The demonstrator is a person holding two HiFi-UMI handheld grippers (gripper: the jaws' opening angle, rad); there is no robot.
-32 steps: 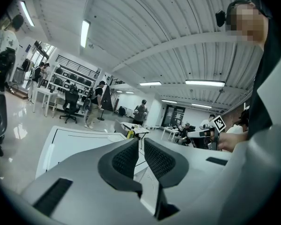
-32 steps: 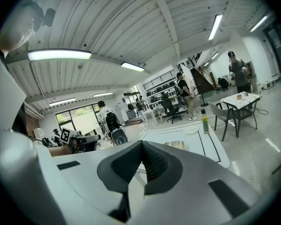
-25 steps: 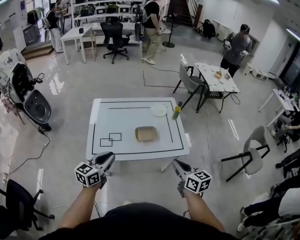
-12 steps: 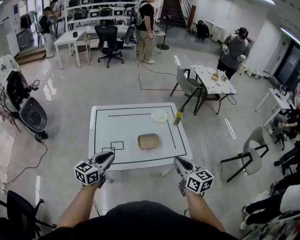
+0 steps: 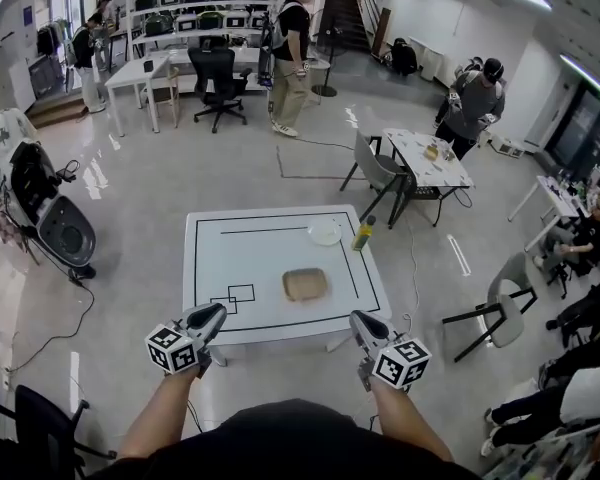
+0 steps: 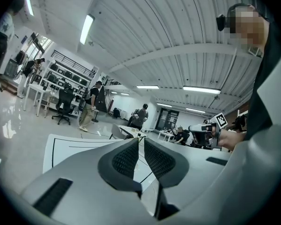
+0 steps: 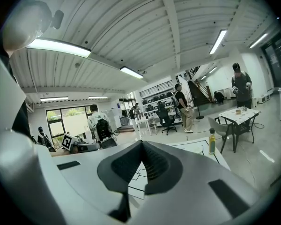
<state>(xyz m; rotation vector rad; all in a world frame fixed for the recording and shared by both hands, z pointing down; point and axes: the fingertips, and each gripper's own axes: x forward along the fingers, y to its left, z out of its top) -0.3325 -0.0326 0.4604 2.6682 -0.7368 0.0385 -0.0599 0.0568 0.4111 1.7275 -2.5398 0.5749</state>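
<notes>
Both grippers are held low, short of the near edge of a white table (image 5: 230,258) marked with black lines. My left gripper (image 5: 208,317) is shut and empty, its pads meeting in the left gripper view (image 6: 140,139). My right gripper (image 5: 361,320) is also shut and empty, with its pads (image 7: 141,143) pressed together. On the table lie a shallow brown tray (image 5: 305,284), a white plate (image 5: 325,233) and a yellow-green bottle (image 5: 362,234), the bottle at the far right edge. The bottle (image 7: 211,141) also shows in the right gripper view.
A small table (image 5: 430,158) with a grey chair (image 5: 378,173) stands beyond, a person beside it. Another grey chair (image 5: 500,303) is at the right, a black office chair (image 5: 25,418) at the near left. Shelves, desks and several people fill the back of the room.
The view has drifted toward the table, which now lies nearer and lower in the head view. Both grippers stay shut and held out in front as before.
</notes>
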